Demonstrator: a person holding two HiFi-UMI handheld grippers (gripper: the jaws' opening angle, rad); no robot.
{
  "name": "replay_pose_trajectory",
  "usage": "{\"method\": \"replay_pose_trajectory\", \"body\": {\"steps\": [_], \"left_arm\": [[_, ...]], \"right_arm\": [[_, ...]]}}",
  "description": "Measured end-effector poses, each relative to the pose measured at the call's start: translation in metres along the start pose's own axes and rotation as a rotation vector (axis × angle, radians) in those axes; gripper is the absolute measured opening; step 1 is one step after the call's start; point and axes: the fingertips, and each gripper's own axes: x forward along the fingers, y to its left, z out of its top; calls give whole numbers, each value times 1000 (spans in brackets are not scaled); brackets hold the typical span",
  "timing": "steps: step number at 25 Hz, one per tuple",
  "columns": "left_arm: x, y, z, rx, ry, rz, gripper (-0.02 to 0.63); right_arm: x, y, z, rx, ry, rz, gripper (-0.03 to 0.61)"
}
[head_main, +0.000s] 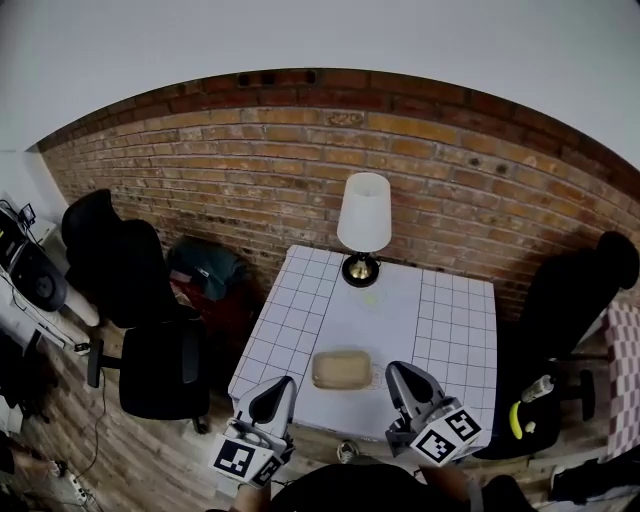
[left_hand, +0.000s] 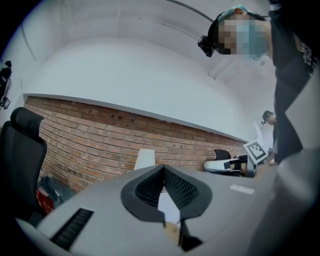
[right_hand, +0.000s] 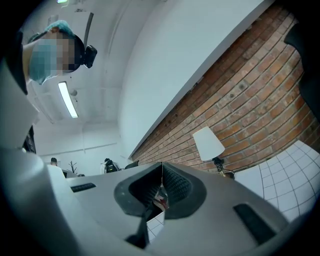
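My left gripper (head_main: 280, 388) and right gripper (head_main: 400, 375): both clenched, empty. Between them, low mid-frame, the tan dish (head_main: 341, 369) sits on the bench (head_main: 440, 330), untouched.

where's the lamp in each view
Head view: the lamp stands upper centre, at the far end of the white table.
Left gripper view: only the top of the lamp shows, just left of centre.
Right gripper view: the lamp is right of centre.
Shared landmark: the brick wall behind it.
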Motion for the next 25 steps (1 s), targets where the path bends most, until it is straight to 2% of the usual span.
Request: {"method": "replay_pose_trajectory", "body": {"steps": [9,14,25], "left_arm": [[43,10,-22,-16,52,7,9],[67,15,-30,-47,69,-44,9],[100,47,-45,-65,152,-211,9]], "right_arm": [[10,-42,1,31,6,-19,5],[11,-50,1,27,-22,-53,5],[21,-65,-23,32,-46,-265,5]]}}
